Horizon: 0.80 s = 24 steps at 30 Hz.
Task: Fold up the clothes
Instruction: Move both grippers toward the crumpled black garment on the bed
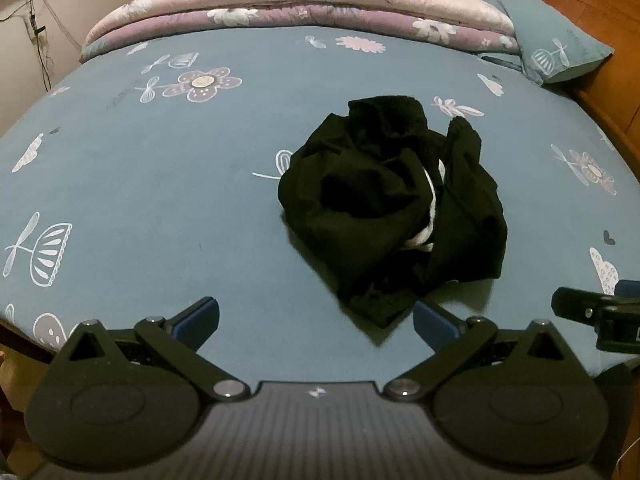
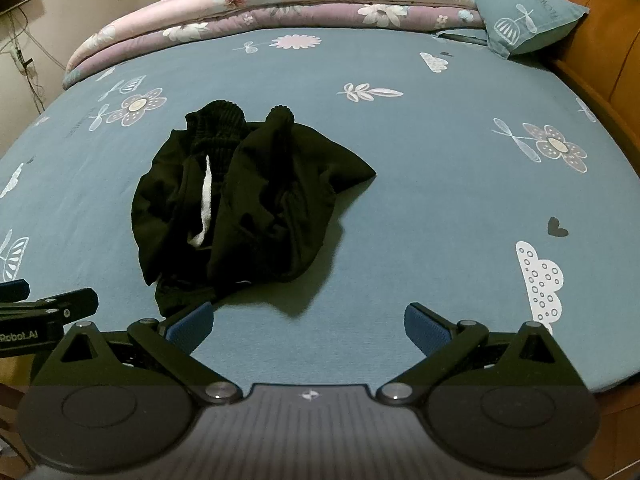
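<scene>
Both of my grippers hover over the near edge of the bed, jaws spread wide and gripping nothing. My left gripper [image 1: 316, 322] has the crumpled black garment [image 1: 394, 208] just ahead of its right fingertip; my right gripper [image 2: 308, 322] sees that garment ahead and to its left. It lies bunched on the blue flowered sheet [image 2: 420, 168], a white drawstring [image 2: 204, 208] showing in its folds. A folded quilt [image 2: 280, 4] and a pillow [image 2: 520, 16] sit at the far side.

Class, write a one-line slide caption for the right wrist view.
Open right gripper above crumpled black garment on blue bedsheet.
</scene>
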### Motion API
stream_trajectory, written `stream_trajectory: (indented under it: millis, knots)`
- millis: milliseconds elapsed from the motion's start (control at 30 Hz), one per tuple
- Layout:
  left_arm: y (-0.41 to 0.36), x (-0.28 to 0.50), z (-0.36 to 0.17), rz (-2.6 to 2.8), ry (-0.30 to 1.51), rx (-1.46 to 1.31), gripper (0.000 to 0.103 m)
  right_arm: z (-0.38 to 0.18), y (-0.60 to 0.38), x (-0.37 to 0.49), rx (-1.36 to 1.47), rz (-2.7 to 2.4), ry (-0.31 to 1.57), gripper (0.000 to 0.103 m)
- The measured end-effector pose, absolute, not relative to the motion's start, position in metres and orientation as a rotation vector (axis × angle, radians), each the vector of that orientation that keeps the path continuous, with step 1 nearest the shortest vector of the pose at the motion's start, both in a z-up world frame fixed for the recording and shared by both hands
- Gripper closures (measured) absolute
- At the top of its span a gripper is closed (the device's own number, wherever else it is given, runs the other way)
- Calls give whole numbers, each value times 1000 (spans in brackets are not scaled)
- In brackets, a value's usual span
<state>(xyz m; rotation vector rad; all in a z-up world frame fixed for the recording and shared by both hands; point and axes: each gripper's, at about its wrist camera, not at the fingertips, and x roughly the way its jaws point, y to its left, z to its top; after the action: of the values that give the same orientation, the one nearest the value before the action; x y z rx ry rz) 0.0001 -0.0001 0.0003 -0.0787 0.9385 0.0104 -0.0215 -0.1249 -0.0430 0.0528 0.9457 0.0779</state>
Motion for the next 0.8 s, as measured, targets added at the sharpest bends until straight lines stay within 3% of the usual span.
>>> stream_trajectory:
  millis: [800]
  knots:
    - [-1,5,-3,26,941,-75,1,-50,-121,-17,51,88,963,0]
